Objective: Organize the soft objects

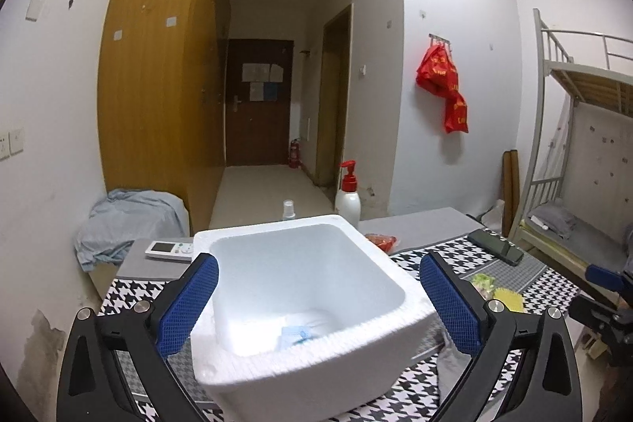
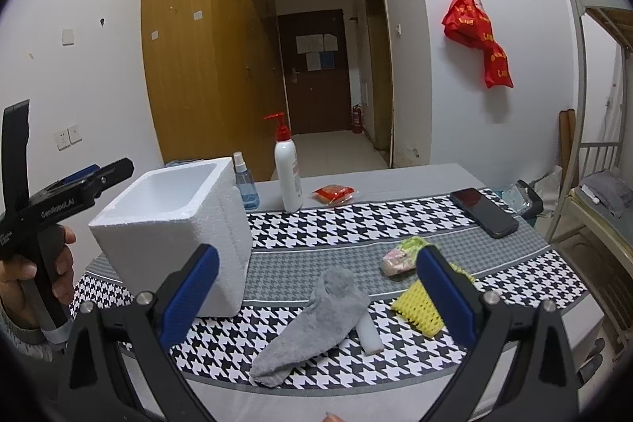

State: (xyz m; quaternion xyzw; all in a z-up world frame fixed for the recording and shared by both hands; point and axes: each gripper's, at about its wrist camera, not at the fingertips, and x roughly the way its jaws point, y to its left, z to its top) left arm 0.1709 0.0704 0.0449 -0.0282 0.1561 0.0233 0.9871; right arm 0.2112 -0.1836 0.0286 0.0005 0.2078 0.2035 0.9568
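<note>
A white foam box (image 1: 237, 370) stands on the houndstooth cloth (image 2: 356, 220), and a pale blue and white soft item (image 1: 294, 337) lies on its bottom. My left gripper (image 1: 318, 265) hangs open over the box, one blue pad on each side of the opening, holding nothing. In the right wrist view, my right gripper (image 2: 316, 256) is open above a grey sock (image 2: 316, 319) that lies flat on the cloth. A yellow foam net (image 2: 415, 309), a small white foam piece (image 2: 370, 337) and a pink-green packet (image 2: 399, 258) lie just right of the sock.
A pump bottle (image 2: 289, 176) and a blue spray bottle (image 2: 243, 184) stand behind the box, with a red packet (image 2: 334, 193) beside them. A phone (image 2: 484, 211) lies at the far right, a remote (image 1: 170, 250) at the left. A bunk bed (image 2: 601, 184) stands to the right.
</note>
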